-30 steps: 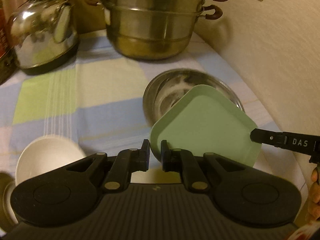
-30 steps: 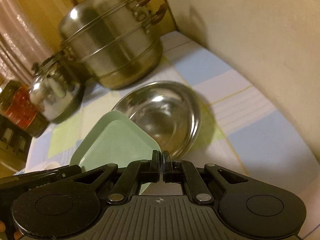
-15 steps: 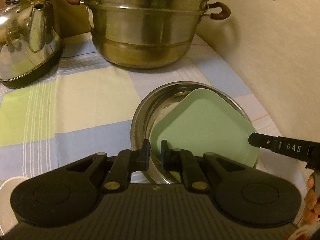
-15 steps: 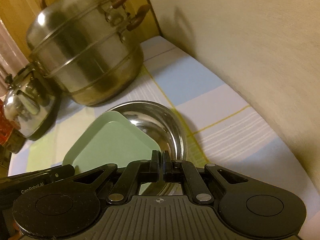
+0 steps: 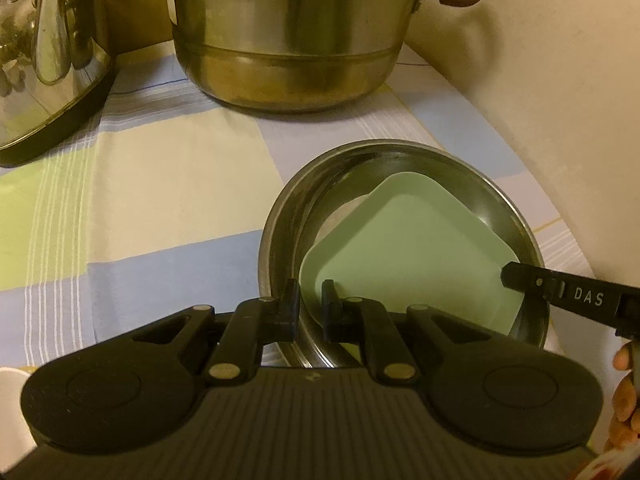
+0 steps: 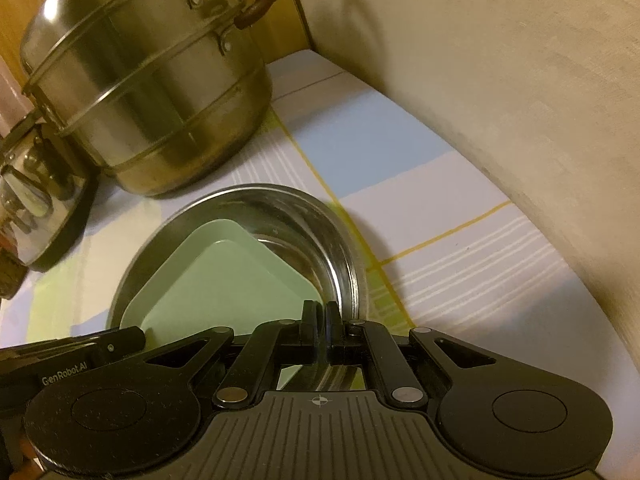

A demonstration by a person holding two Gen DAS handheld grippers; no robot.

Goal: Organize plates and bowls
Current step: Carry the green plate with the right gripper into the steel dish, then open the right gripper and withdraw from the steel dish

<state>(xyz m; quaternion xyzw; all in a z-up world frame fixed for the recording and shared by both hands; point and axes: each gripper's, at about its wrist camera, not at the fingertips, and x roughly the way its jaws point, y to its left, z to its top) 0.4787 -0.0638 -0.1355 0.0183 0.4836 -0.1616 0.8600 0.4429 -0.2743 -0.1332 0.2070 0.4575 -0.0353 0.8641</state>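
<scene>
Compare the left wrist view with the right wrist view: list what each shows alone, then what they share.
Only the left wrist view: the left gripper with its jaws closed on the near rim of the green plate, the person's fingers at the right edge, and a white dish at the lower left edge.

Only the right wrist view: the right gripper seen from behind, jaws closed on the plate's edge, and the room corner.

Both: the plate inside the metal bowl, the steamer pot, the kettle and the checked tablecloth.
</scene>
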